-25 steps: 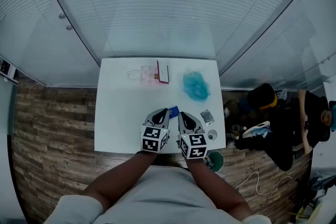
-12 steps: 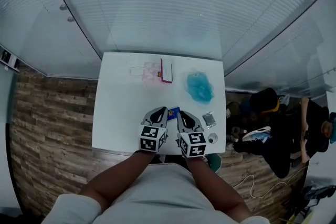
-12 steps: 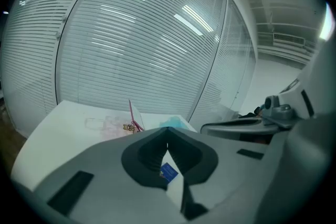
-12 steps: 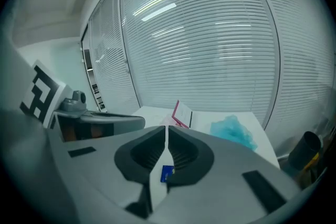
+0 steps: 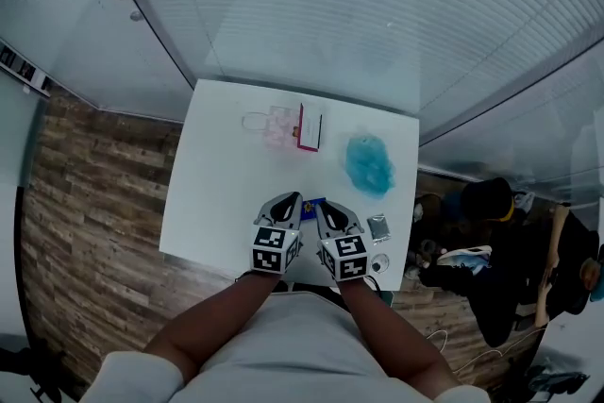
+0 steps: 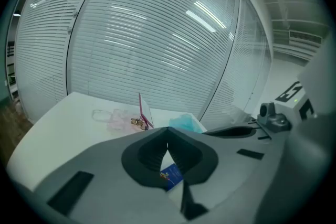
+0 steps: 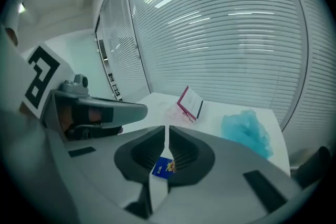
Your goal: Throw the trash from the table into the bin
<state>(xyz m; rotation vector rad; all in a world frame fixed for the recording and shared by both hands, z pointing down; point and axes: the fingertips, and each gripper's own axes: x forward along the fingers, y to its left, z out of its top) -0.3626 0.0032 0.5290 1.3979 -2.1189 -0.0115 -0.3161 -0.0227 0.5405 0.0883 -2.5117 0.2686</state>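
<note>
A small blue packet (image 5: pixel 312 202) lies on the white table (image 5: pixel 212 203) near its front edge, just ahead of both grippers; it shows under the jaws in the left gripper view (image 6: pixel 170 176) and the right gripper view (image 7: pixel 164 168). My left gripper (image 5: pixel 291 200) and right gripper (image 5: pixel 325 207) hover side by side, both shut and empty. Farther back lie a clear pink bag (image 5: pixel 271 125), a pink-and-white booklet (image 5: pixel 310 127) and a crumpled blue bag (image 5: pixel 368 162). A silver wrapper (image 5: pixel 378 226) rests to the right of the right gripper.
A small round lid-like item (image 5: pixel 379 262) sits at the table's near right corner. Glass walls with blinds (image 5: pixel 330 5) stand behind the table. Dark bags and shoes (image 5: pixel 472 250) crowd the wooden floor to the right. The table's left half is bare.
Both grippers stay shut and side by side by the blue packet, slightly lower. The head view has swung, so the table sits turned and farther right.
</note>
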